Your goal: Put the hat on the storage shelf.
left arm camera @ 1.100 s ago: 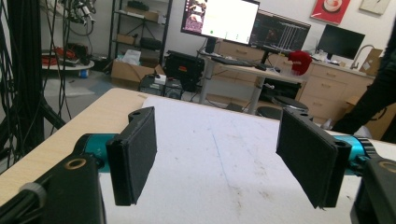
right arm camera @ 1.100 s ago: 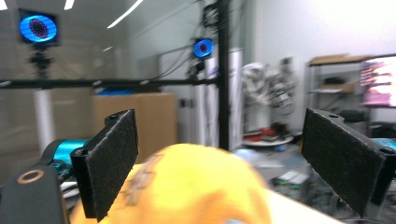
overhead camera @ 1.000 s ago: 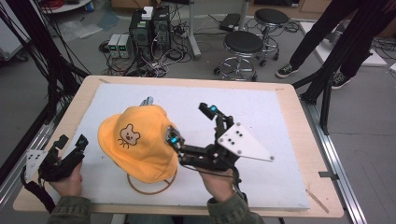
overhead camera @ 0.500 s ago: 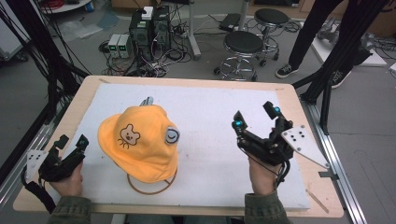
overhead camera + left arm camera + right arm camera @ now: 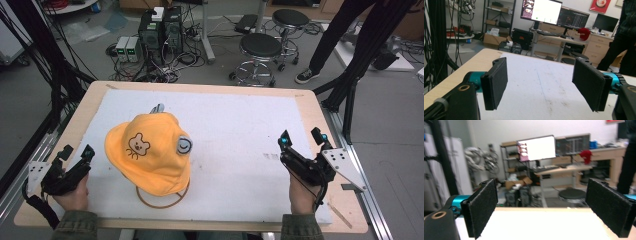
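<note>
An orange bucket hat (image 5: 149, 152) with a bear face and a round grey badge sits on a wire stand with a ring base (image 5: 161, 199), left of the table's middle. My left gripper (image 5: 76, 152) rests at the near left corner, open and empty, a short way left of the hat. Its jaws stand wide apart in the left gripper view (image 5: 541, 85), with bare white mat between them. My right gripper (image 5: 302, 138) is at the near right edge, open and empty, far from the hat. In the right gripper view (image 5: 544, 207) the jaws frame the table's far edge.
A white mat (image 5: 240, 130) covers most of the wooden table (image 5: 306, 98). Black frame posts (image 5: 350, 95) stand at the table's sides. Stools (image 5: 260, 50), computers and cables lie beyond the far edge, and a person (image 5: 340, 35) stands at the far right.
My right gripper has pulled away from the hat and swung right to the near right edge, open. The hat and the left gripper have stayed put.
</note>
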Demonstrator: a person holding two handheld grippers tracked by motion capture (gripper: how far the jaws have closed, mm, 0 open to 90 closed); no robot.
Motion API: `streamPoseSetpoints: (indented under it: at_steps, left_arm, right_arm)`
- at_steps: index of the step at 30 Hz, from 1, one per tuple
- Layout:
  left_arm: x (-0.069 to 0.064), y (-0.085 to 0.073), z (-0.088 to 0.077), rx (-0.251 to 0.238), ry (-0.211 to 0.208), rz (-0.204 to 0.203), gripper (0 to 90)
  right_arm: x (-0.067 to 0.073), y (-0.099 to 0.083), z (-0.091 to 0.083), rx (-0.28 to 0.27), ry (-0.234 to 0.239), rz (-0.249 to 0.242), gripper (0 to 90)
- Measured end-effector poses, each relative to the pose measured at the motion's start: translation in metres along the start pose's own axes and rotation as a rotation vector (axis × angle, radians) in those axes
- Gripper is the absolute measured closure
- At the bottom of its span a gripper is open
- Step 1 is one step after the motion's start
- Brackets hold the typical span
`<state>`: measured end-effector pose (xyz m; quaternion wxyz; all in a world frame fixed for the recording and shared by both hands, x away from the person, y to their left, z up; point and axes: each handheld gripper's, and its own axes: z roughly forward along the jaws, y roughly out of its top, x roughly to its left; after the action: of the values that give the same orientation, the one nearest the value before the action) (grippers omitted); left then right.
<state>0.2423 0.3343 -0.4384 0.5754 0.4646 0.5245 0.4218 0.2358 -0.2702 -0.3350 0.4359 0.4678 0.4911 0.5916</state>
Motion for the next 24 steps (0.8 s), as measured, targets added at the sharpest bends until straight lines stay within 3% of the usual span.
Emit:
streamPoseSetpoints:
  at_steps: [4, 10, 16, 24]
  left_arm:
    - [-0.001, 0.000, 0.000, 0.001, 0.000, 0.009, 28.5]
    - [-0.001, 0.000, 0.000, 0.003, 0.001, 0.012, 28.5]
    - [-0.001, -0.001, 0.001, 0.004, 0.003, 0.012, 28.4]
    - [-0.003, -0.002, 0.003, 0.009, -0.004, 0.021, 28.4]
  right_arm:
    - [-0.007, -0.014, 0.002, 0.030, -0.042, -0.002, 9.9]
    - [-0.015, -0.041, 0.009, 0.102, -0.066, 0.014, 10.0]
    - [-0.019, -0.063, 0.011, 0.130, -0.099, 0.016, 10.3]
    - [-0.021, -0.075, 0.015, 0.163, -0.120, 0.003, 10.2]
